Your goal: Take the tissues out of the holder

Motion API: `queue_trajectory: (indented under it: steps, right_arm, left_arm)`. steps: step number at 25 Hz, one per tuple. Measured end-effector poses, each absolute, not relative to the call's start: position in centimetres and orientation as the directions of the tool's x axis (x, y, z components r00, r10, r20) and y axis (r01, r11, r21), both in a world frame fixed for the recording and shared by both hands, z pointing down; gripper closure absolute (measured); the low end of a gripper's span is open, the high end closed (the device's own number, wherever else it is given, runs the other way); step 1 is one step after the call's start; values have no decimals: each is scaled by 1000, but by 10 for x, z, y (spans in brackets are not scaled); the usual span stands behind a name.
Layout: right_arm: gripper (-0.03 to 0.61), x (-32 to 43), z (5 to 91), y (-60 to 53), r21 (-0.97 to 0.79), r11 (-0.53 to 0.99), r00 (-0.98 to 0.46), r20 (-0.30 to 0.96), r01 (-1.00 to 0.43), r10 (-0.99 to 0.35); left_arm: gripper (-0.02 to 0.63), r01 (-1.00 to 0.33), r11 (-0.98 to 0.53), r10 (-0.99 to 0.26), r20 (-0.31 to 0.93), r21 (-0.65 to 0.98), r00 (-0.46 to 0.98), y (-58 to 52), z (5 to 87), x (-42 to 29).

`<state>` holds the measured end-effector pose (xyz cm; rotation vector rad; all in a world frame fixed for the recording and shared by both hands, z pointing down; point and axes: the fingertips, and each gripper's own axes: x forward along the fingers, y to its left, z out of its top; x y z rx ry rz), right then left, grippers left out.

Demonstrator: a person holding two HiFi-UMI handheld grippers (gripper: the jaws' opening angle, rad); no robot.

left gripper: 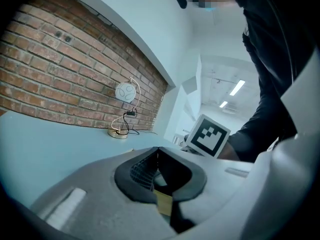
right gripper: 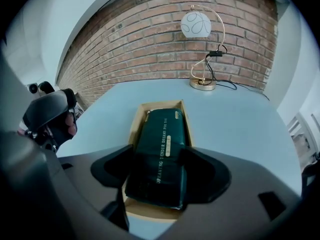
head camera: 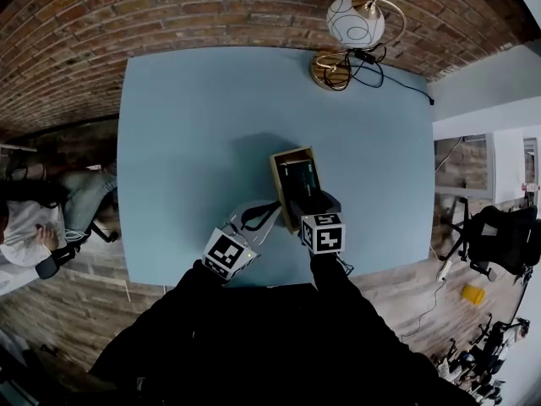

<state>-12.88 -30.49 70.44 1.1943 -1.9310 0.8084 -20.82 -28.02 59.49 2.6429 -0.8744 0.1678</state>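
A dark green tissue pack (head camera: 298,176) (right gripper: 162,154) lies in a shallow wooden holder (head camera: 279,180) (right gripper: 136,121) in the middle of the blue table (head camera: 194,125). My right gripper (head camera: 308,203) (right gripper: 160,173) hangs over the pack's near end. Its jaws are open, with one black pad on each side of the pack, and I see no squeeze on it. My left gripper (head camera: 272,216) (left gripper: 157,156) reaches the holder's near left corner from the left. Its pads meet at the tips, with a tan strip of the holder's wall (left gripper: 163,202) caught between them.
A globe lamp on a brass base (head camera: 355,22) (right gripper: 196,24) (left gripper: 125,91) with its cable stands at the table's far edge against the brick wall. A person sits left of the table (head camera: 34,227). A black chair (head camera: 507,235) stands to the right.
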Motion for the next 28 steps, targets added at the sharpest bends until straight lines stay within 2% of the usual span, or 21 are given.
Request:
queue_trajectory:
  steps: [10, 22, 28]
  right_arm:
    - [250, -133, 718, -309, -45, 408, -253, 844, -912, -474]
    - [301, -132, 717, -309, -68, 407, -275, 836, -911, -475]
    - [302, -130, 709, -306, -71, 412, -283, 831, -908, -479]
  left_arm:
    - [605, -596, -747, -552, 224, 295, 803, -283, 600, -211]
    - [606, -604, -737, -555, 239, 302, 797, -277, 603, -212]
    - [606, -611, -734, -560, 244, 296, 792, -273, 601, -213]
